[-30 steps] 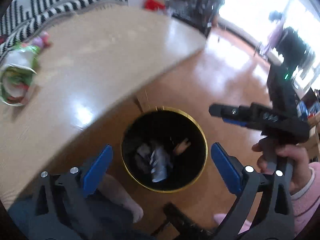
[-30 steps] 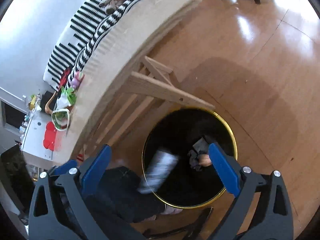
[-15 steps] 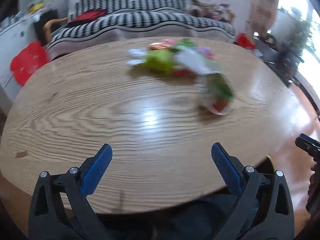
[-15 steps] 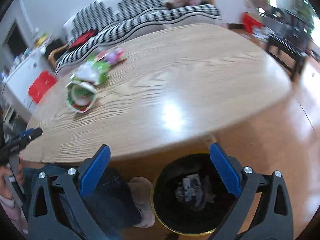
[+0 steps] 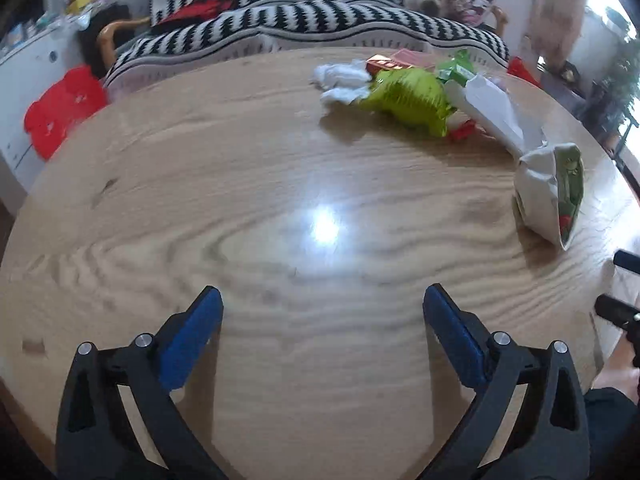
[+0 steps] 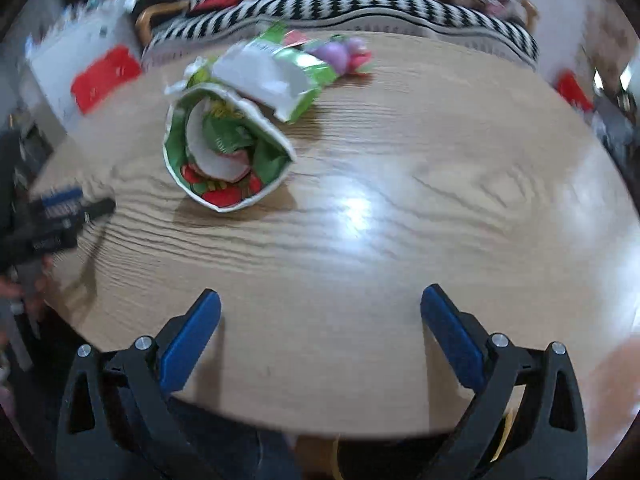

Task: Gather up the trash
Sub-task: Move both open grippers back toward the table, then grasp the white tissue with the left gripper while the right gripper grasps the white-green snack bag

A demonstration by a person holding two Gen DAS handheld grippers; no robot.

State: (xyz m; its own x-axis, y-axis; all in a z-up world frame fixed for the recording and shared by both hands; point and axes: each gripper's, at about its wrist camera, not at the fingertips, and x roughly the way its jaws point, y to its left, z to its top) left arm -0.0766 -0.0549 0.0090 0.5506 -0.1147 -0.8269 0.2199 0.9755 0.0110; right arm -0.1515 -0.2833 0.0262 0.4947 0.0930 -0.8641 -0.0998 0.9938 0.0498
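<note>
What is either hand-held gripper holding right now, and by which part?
Nothing. The left hand-held gripper and right hand-held gripper are both open over the table.

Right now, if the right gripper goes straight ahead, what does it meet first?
Bare table, most likely. The right gripper is open and points past the open snack bag, which lies left of its line. Depth is unclear.

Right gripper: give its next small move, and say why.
Probably reach forward and left toward the open snack bag. The right gripper is open and empty over bare wooden table, and that bag is the nearest trash, lying apart from it.
</note>
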